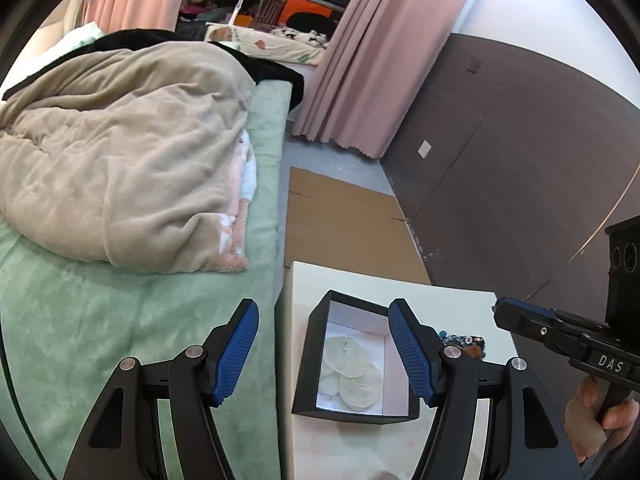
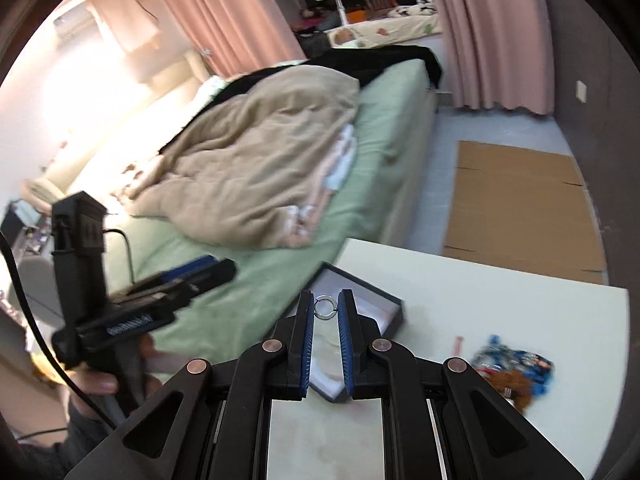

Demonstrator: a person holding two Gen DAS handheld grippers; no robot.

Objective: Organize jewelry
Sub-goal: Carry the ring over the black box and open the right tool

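Observation:
A black open box (image 1: 316,364) with a white lining stands on the white table (image 1: 452,308); several translucent pale discs (image 1: 352,376) lie inside it. My left gripper (image 1: 324,320) is open, its blue pads either side of the box's near-left part, touching nothing. In the right wrist view my right gripper (image 2: 325,308) is shut on a small silver ring (image 2: 325,308), held between the tips above the black box (image 2: 384,300). The right gripper's tip (image 1: 508,312) also shows at the right edge of the left wrist view. A pile of blue and brown jewelry (image 2: 516,368) lies on the table.
A bed with a green sheet (image 1: 120,320) and a beige blanket (image 1: 132,152) adjoins the table's left side. Flat cardboard (image 1: 344,220) lies on the floor beyond the table. Pink curtains (image 1: 380,48) and a dark wall panel (image 1: 520,140) stand behind.

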